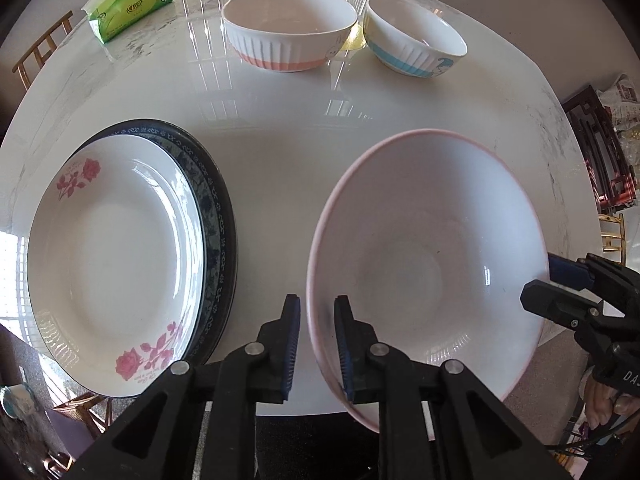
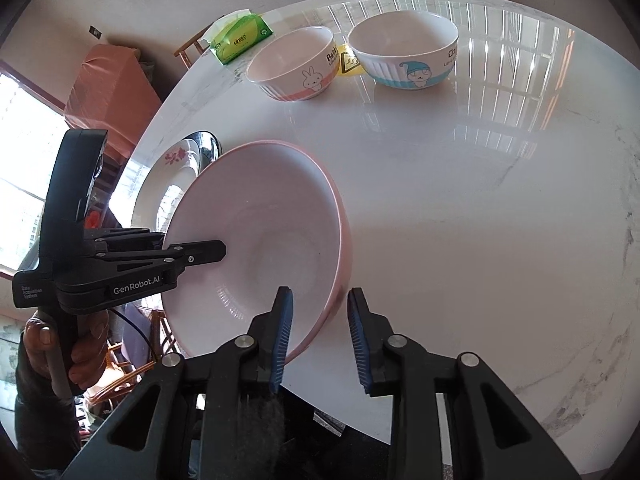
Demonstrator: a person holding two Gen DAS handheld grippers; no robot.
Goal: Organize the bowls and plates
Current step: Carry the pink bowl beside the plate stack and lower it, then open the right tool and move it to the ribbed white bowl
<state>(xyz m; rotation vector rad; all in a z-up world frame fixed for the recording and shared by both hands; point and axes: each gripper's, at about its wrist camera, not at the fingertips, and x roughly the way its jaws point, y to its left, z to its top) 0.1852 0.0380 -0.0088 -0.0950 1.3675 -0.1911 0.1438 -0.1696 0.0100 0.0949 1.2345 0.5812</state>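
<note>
- Pink-rimmed bowl (image 1: 432, 264) is sitting tilted at the near edge of the white marble table (image 1: 280, 128), its rim passing between both tools' pads.
- Left tool (image 1: 318, 344) and right tool (image 2: 320, 336) are standing part-open astride opposite rims, neither visibly clamping.
- Rose plate (image 1: 116, 256) is lying just left, atop a blue-patterned plate (image 1: 216, 200).

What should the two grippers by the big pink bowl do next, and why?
Probably lift both straight up off the rim. The left hand-held gripper and right hand-held gripper each straddle the pink bowl rim with pads not pressing it, and the bowl seems to rest on the table. The two small bowls sit unstacked at the far side.
</note>
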